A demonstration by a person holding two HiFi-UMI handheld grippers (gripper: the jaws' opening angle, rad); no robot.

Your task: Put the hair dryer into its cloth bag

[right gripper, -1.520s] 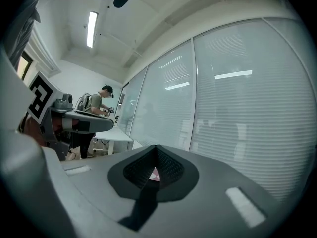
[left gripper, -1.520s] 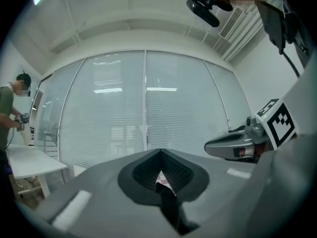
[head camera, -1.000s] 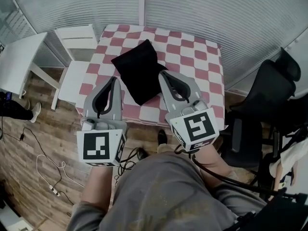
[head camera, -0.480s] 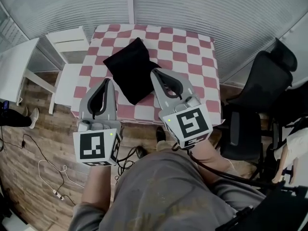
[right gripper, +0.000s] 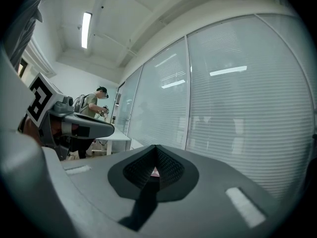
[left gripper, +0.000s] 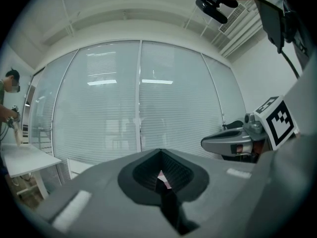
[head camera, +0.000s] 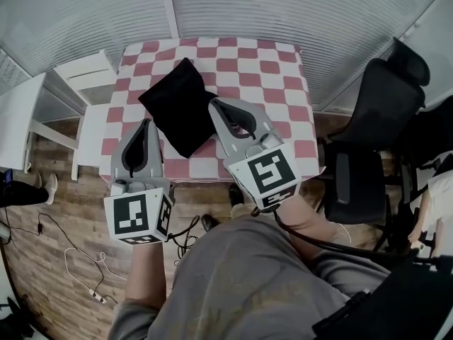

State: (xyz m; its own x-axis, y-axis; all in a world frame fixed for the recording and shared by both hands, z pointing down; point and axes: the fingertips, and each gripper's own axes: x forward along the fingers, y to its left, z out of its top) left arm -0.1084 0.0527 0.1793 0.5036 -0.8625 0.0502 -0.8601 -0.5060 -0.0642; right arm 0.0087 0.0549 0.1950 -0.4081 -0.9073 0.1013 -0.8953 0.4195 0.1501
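Right claw [head camera: 214, 103] and left claw [head camera: 146, 122], both clenched empty, flank the cloth bag [head camera: 177, 101] lying slantwise near your counter's [head camera: 272, 69] left edge; your right is nearer, tips over its edge.

Black cloth bag [head camera: 180, 105] on checkered table [head camera: 263, 68]

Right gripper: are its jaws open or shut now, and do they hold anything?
Shut and empty: the right gripper shows its two tips meeting, with nothing between them.
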